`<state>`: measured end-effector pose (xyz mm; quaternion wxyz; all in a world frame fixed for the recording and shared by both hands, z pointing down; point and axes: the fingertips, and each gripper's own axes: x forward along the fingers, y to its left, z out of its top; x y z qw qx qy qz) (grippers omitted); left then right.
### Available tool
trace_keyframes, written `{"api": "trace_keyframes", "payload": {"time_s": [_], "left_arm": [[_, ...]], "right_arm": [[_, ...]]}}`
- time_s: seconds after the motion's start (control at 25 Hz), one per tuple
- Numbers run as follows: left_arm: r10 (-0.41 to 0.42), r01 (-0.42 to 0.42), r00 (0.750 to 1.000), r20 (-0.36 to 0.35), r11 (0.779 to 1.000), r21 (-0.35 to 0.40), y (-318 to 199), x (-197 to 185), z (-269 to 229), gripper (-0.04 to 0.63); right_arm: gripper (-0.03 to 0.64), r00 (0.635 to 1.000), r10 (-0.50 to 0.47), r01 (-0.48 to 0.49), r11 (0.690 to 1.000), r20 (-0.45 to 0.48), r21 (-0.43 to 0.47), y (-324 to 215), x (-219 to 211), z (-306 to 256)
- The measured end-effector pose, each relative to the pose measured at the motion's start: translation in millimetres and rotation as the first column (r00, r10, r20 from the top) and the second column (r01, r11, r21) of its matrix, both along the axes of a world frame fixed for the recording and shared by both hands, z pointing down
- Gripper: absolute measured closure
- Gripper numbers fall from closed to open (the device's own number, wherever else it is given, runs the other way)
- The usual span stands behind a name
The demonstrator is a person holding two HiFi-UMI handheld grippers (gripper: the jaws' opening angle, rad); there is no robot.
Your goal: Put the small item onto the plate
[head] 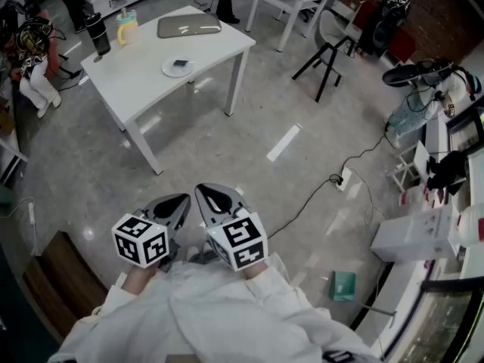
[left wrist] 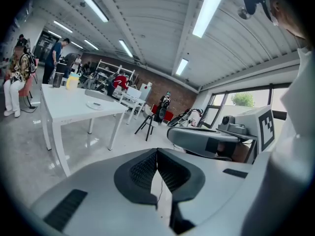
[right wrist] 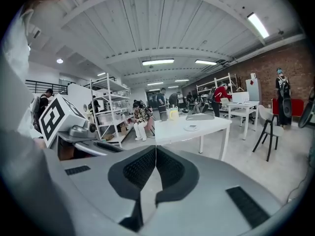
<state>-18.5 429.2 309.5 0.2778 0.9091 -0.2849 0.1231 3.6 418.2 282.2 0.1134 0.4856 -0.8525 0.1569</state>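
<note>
Head view: grey floor (head: 287, 203) fills most of the frame. White worktop (head: 144, 74) stands at upper left, well apart from the person.

Both grippers are held low, just in front of the white sleeves, side by side, nowhere near the worktop. Left hand-held gripper (left wrist: 157, 154): jaws fully together, ribbed pads meeting, nothing between them. Right hand-held gripper (right wrist: 156, 151): same, closed and empty.

On the worktop:
- Flat grey tray (head: 189, 26) at the far edge.
- Black tumbler (head: 99, 35) near the left corner.
- Yellow cup (head: 127, 29) just beside the tumbler.
- White plate (head: 172, 71) close to the near edge, clear of the other things.
- Small item (head: 180, 64), a dark flat patch that looks to lie on the plate already; too small to tell what it is.

If that patch is the task's thing, placement looks done. Otherwise no other candidate shows.

Handling, judged: it looks thin, low and light, probably rigid. Little height to bite on, so the pads would need to come down close to the plate surface and pinch across its narrow sides. The plate itself looks light and may skid or tip if nudged at the rim. A smooth flat piece could slip out of a shallow pinch.
</note>
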Motion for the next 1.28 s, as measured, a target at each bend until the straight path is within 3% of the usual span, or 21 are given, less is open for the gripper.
{"api": "trace_keyframes", "payload": {"time_s": [0.76, 1.04, 1.28], "left_arm": [[-0.048, 0.048, 0.999, 0.004, 0.998, -0.038, -19.8, 37.8, 26.2, 0.584], [-0.067, 0.067, 0.998, 0.002, 0.996, -0.053, -69.3, 30.1, 29.8, 0.584], [-0.056, 0.056, 0.998, 0.007, 0.997, -0.048, -138.1, 23.4, 30.0, 0.584]], "right_arm": [[0.601, 0.999, 0.015, -0.012, 0.998, 0.043, -0.069, -30.3, 49.7, 36.0], [0.601, 0.999, 0.019, -0.016, 0.996, 0.041, -0.089, -74.4, 44.9, 42.9], [0.601, 0.997, 0.049, -0.045, 0.995, 0.054, -0.085, -144.4, 42.1, 44.5]]}}
